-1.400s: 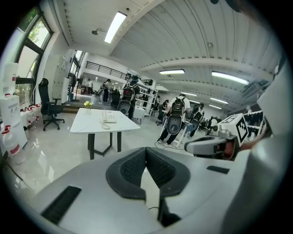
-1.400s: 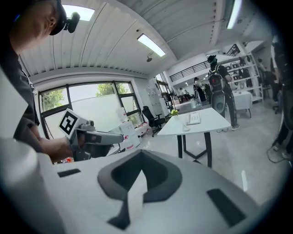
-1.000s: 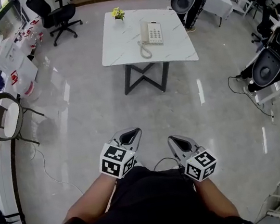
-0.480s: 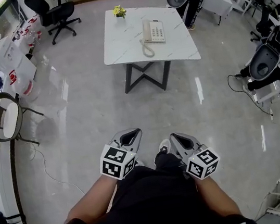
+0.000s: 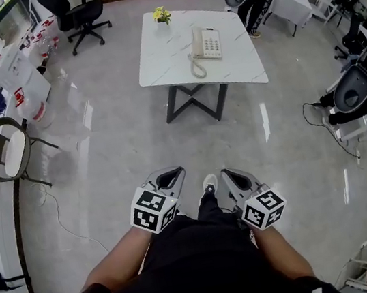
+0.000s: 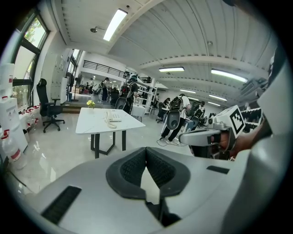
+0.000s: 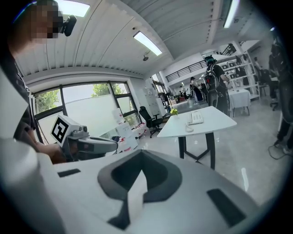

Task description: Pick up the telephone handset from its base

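A cream telephone (image 5: 207, 42) lies on a white marble-top table (image 5: 169, 58) far ahead, its handset (image 5: 197, 41) resting on the base's left side, with the coiled cord (image 5: 195, 70) in front. Both grippers are held close to my body, well short of the table. My left gripper (image 5: 169, 176) is shut with nothing in it, and so is my right gripper (image 5: 232, 176). In the left gripper view the shut jaws (image 6: 146, 151) point toward the table (image 6: 91, 125) and phone (image 6: 112, 117). The right gripper view shows its jaws (image 7: 141, 154) together, phone (image 7: 196, 117) beyond.
A small yellow flower pot (image 5: 162, 14) stands at the table's far corner. A black office chair (image 5: 76, 16) and white boxes (image 5: 17, 75) are at back left, a round chair (image 5: 5, 153) at left. Black machines (image 5: 352, 86) and floor cables (image 5: 318, 124) are at right.
The table and phone have shifted lower and slightly right in the head view as I walk toward them. A shoe now shows between the grippers. Both grippers stay shut.
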`<state>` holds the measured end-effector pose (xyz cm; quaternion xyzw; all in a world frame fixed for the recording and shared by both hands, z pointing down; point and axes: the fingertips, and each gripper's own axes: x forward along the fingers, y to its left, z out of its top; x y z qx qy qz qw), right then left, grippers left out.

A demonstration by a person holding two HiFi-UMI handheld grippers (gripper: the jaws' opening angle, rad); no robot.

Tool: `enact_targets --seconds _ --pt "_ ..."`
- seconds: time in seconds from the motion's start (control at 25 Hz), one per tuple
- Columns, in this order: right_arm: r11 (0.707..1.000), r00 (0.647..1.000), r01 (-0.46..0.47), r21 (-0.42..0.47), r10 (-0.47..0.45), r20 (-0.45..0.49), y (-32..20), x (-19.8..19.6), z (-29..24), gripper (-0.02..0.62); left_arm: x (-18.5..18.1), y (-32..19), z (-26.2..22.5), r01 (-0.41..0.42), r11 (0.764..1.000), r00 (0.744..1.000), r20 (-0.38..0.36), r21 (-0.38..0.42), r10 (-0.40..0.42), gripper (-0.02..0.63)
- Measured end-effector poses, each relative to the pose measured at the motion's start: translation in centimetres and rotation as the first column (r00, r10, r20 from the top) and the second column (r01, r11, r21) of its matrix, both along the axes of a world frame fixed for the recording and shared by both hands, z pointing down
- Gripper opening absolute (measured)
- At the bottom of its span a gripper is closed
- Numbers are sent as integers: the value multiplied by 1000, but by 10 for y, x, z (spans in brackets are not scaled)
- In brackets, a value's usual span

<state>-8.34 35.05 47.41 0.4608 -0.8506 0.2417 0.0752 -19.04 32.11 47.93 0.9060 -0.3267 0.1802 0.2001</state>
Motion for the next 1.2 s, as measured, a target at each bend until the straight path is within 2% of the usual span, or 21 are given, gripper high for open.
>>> enact_targets --seconds 0.32,0.72,0.96,1.2 --pt "1000 1000 -8 -13 8 3 -44 31 9 2 35 -41 6 -10 999 1000 -6 -33 10 3" --pt "1000 999 -15 -4 15 32 -128 76 0 2 79 -125 -7 0 1000 1000 8 -24 0 3" --pt "1000 999 16 0 -16 41 -172 103 -5 2 106 -165 -14 35 999 999 15 -15 -34 3" --pt "998 997 60 10 -60 45 -211 125 -6 2 128 -196 -11 69 997 998 13 -38 -69 3"
